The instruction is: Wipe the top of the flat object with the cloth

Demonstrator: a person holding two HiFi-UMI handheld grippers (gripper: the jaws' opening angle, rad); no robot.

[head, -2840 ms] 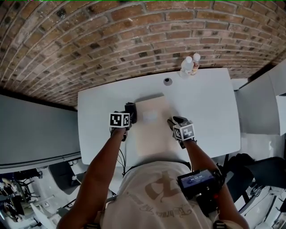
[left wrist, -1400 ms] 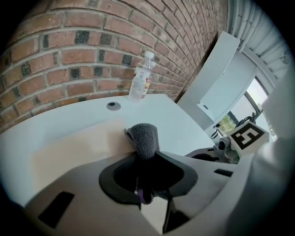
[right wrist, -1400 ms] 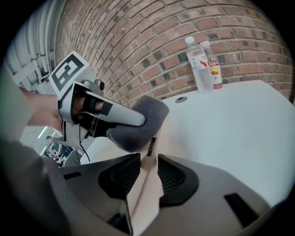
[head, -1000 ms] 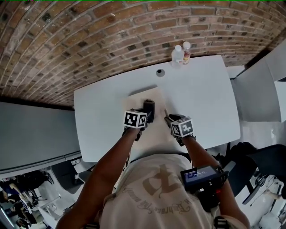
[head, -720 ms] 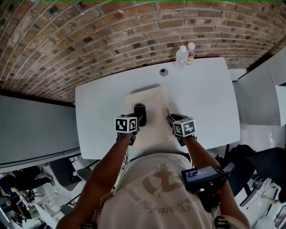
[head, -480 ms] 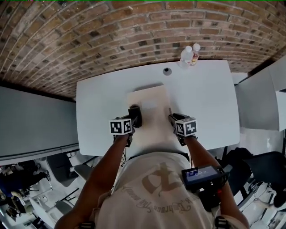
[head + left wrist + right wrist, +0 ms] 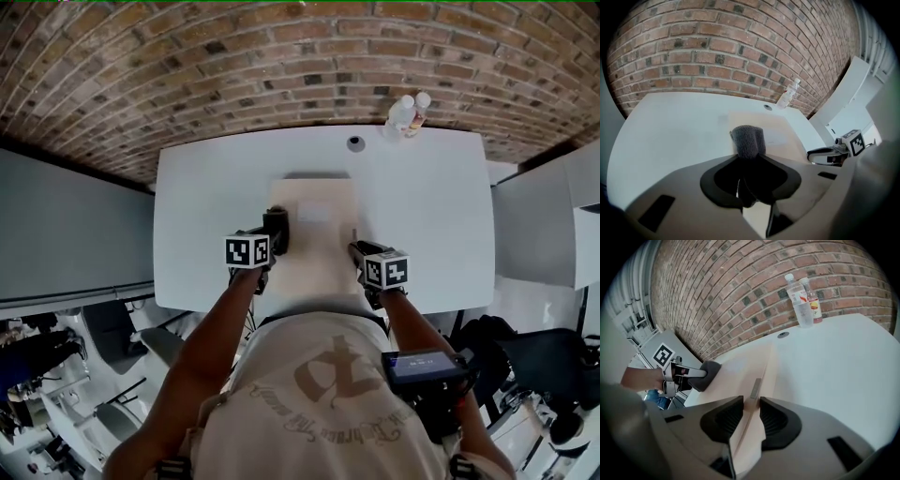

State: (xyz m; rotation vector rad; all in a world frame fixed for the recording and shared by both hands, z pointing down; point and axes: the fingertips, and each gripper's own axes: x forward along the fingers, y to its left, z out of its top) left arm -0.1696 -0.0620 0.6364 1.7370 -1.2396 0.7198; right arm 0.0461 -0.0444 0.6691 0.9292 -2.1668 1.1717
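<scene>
Wiping appears under way: left gripper (image 7: 273,236) clamps grey cloth (image 7: 748,139) on beige board's (image 7: 323,246) left side; right gripper (image 7: 749,402) pinches its right edge. Next: sweep cloth rightward.

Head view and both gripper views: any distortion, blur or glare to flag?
Head view: strong barrel distortion, brick wall courses bow into arcs; light soft, only a thin shadow at the board's far edge. Left gripper view: dark vignetted corners, jaw housing near the lens soft, grey cloth sharp. Right gripper view: same vignette, bottles crisp, white table bright without glare.
</scene>
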